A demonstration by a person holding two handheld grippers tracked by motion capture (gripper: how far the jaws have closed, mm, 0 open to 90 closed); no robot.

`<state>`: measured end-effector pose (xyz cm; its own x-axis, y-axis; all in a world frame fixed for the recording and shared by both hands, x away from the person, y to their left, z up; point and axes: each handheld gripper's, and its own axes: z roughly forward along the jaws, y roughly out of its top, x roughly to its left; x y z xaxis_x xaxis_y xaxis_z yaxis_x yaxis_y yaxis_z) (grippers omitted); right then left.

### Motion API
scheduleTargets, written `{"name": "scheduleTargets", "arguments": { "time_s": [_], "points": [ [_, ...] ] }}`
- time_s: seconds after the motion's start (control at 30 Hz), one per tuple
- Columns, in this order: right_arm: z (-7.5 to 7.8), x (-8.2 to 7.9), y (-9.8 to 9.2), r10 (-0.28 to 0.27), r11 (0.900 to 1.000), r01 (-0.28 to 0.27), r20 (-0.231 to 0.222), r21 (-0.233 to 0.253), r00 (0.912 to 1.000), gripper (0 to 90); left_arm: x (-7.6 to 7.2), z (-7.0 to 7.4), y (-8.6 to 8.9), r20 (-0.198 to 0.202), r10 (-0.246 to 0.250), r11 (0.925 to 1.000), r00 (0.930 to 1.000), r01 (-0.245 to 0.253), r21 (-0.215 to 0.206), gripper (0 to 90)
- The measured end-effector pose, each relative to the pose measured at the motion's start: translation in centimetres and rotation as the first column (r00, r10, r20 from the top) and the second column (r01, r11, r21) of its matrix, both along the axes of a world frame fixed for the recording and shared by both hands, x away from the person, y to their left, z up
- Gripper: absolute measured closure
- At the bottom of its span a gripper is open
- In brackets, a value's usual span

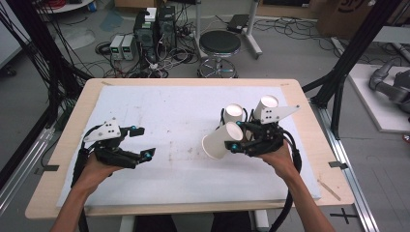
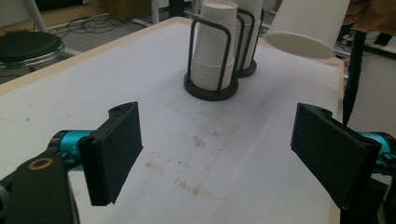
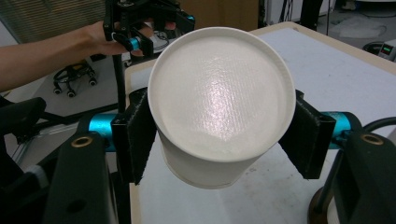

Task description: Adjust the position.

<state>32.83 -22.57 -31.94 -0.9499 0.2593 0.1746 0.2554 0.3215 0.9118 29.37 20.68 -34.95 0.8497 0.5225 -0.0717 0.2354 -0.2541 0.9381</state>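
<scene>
Paper cup point(image 3: 219, 102) clamped sideways in right claw point(image 3: 219, 135); light, thin-walled, crushable. Best gripped gently mid-wall. Left claw point(image 2: 229, 154) wide, holding nothing.

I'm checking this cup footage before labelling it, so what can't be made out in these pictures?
- Held paper cup: in the right gripper view its mouth fills the frame, hiding its outside and the table behind.
- Cup stacks: in the high view the right gripper covers their holders.
- Rear stack: in the left gripper view the top edge cuts it off.
- Stack counts: too small to count.
</scene>
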Motion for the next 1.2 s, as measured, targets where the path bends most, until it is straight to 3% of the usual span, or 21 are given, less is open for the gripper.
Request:
{"name": "scheduleTargets", "arguments": {
  "time_s": [0.27,0.53,1.03,1.2],
  "points": [
    [-0.1,0.0,0.9,0.023,0.999,-0.023,-0.007,0.029,0.9997,33.8,0.4,0.7,-1.8,-0.002,-0.106,0.9943,0.9944,0.106,-0.015,16.2],
    [-0.2,0.0,1.3,0.038,0.997,-0.039,0.003,0.059,0.9993,33.8,1.0,0.9,-3.3,-0.026,-0.194,0.9807,0.9806,0.193,-0.030,14.9],
    [-0.5,-0.1,2.2,0.062,0.994,-0.062,0.003,0.088,0.9981,33.8,2.1,0.9,-6.1,-0.067,-0.296,0.9548,0.9527,0.294,-0.043,13.8],
    [-0.6,-0.1,2.4,0.069,0.993,-0.069,0.003,0.095,0.9976,33.8,2.4,0.9,-6.9,-0.076,-0.313,0.9493,0.9466,0.310,-0.050,12.7]
  ]
}}
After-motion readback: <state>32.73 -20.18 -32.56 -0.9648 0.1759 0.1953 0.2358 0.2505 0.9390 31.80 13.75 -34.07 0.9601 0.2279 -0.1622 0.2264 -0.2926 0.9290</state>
